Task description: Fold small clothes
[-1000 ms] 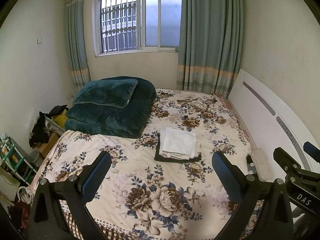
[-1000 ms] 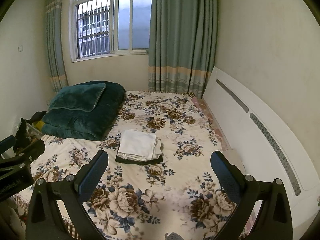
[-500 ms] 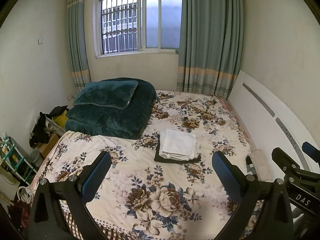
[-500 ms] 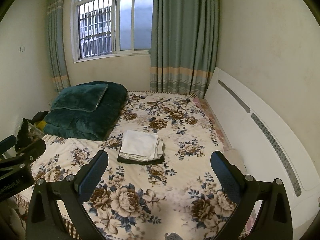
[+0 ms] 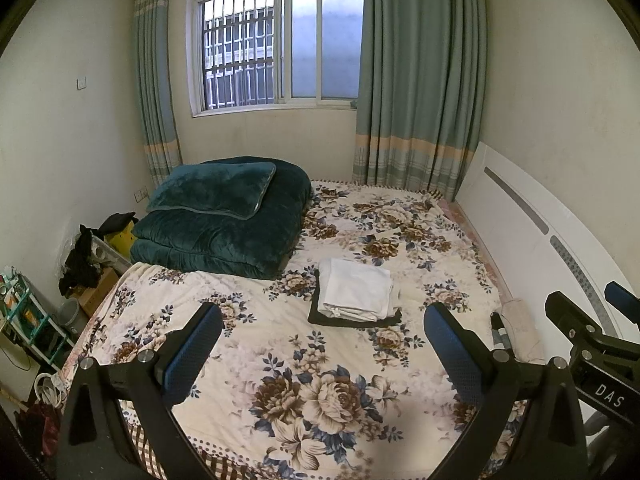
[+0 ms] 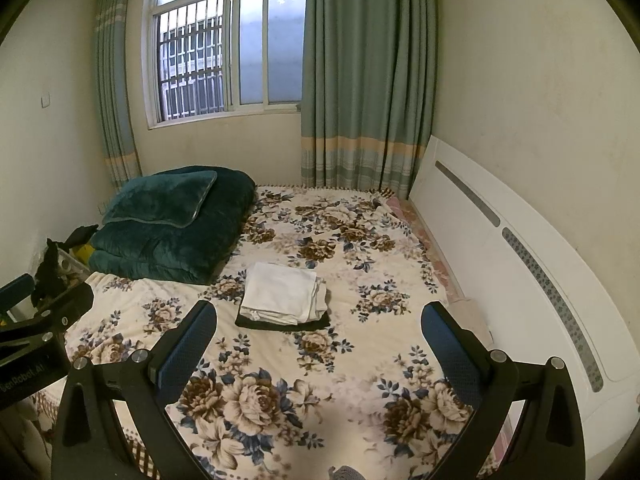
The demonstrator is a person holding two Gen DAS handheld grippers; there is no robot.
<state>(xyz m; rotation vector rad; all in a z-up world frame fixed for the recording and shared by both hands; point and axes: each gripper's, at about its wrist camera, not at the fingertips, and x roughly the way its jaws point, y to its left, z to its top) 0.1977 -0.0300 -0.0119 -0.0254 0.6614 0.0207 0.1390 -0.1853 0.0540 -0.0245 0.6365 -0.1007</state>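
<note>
1. The left claw (image 5: 322, 344) is standing wide open and holding nothing, hanging above the near part of the bed (image 5: 248, 340), well short of the clothes. I judge it is being kept spread so it is ready to take a cloth edge.

2. The right claw (image 6: 318, 344) is likewise gaping with nothing between its blue pads (image 6: 188, 344), hovering over the flowered bedspread (image 6: 360, 264) beside its partner; its body is showing at the right edge of the left wrist view.

3. The small clothes are lying near the middle of the bed: a folded white garment (image 5: 358, 290) is resting on top of a flat black garment (image 5: 352, 317), whose edges are peeking out below and on the left. Stacked squarely like this, they are probably being kept as a tidy pile, out of the way of the working space nearer the claws.

4. A folded dark green quilt (image 5: 224, 236) with a matching pillow (image 5: 216, 188) on top is sitting at the far left corner of the bed, apart from the pile, leaving the centre free for folding.

5. Judging from the neat stack, the folding seems largely done or between items; no unfolded garment is showing on the bedspread.
</note>
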